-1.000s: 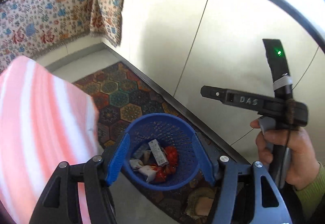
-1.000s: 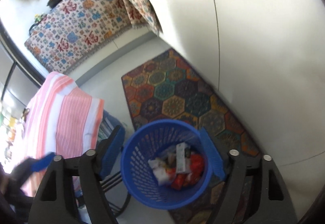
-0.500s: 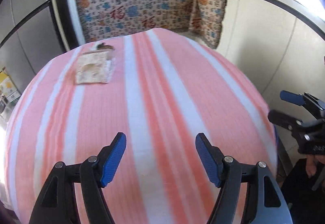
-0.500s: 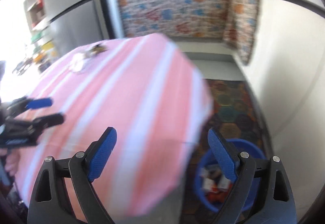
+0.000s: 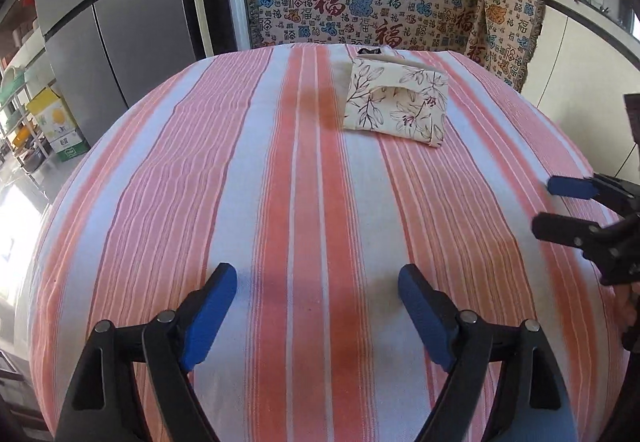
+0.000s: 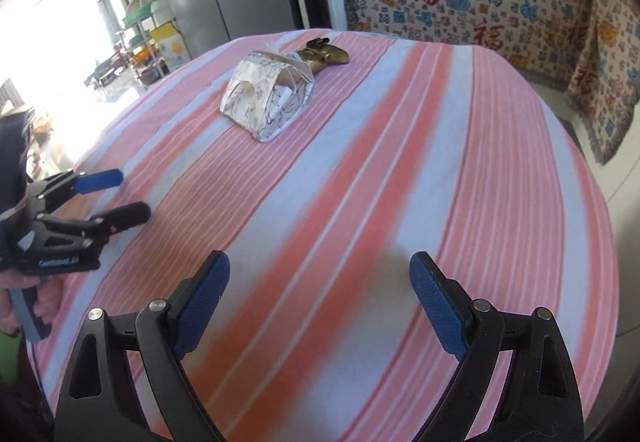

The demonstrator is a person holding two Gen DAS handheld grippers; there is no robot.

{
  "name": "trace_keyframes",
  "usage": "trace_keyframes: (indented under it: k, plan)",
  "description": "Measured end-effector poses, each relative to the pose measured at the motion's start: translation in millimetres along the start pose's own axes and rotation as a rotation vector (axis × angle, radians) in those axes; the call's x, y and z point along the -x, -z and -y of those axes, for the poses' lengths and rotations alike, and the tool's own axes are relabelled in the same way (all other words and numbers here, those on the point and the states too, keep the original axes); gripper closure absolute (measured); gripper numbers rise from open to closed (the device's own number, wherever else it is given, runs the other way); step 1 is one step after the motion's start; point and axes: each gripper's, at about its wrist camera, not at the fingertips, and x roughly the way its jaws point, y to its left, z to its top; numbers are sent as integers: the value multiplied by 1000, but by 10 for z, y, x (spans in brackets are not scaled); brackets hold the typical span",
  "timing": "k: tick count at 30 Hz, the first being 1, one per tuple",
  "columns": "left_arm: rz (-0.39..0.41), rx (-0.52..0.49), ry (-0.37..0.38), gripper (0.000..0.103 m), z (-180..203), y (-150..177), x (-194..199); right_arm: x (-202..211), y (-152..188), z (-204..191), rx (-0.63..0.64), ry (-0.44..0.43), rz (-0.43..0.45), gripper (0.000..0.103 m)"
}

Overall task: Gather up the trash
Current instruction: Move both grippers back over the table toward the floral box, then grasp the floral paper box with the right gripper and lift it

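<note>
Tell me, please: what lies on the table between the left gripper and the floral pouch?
Nothing: only bare striped tablecloth lies between the open left gripper and the floral pouch. The left wrist view shows this best.

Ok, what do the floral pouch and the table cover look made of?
The floral pouch looks like soft woven cotton or linen, matte cream with printed leaves; in the right wrist view its open end sags and folds like cloth, though coated paper can't be ruled out. The table cover looks like ribbed woven fabric, matte, pink-and-white striped, with fine wrinkles running along the stripes.
</note>
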Motion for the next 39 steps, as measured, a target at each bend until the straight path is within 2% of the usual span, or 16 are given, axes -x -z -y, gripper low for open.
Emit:
trace_keyframes:
  k: [3,7,12,17,18,20,22,27,34,39]
  plan:
    - [-4,-13,-12,15,44,-18,-30,-213,-205,-39,54,-7,-11,0]
    - [-7,-2,-11,13,11,-26,-46,-461,-496,-91,124,-16,-27,0]
    - [-6,0,-9,13,20,-40,-66,-687,-787,-191,164,-83,-27,0]
    - [-6,0,-7,13,21,-45,-75,-787,-920,-274,169,-122,-15,0]
    - [-6,0,-7,13,22,-44,-75,-796,-938,-279,164,-134,-12,1]
    - [-6,1,-7,13,23,-43,-74,-768,-931,-283,154,-146,-3,12]
    - [-6,0,-7,13,21,-43,-75,-719,-910,-269,137,-167,8,37]
    - [-6,1,-7,13,21,-43,-76,-444,-728,-164,68,-151,35,55]
    - [-6,0,-7,13,21,-43,-78,116,-227,76,-20,-75,69,56]
    - [-6,6,-9,13,24,-61,-77,563,172,253,-114,12,87,56]
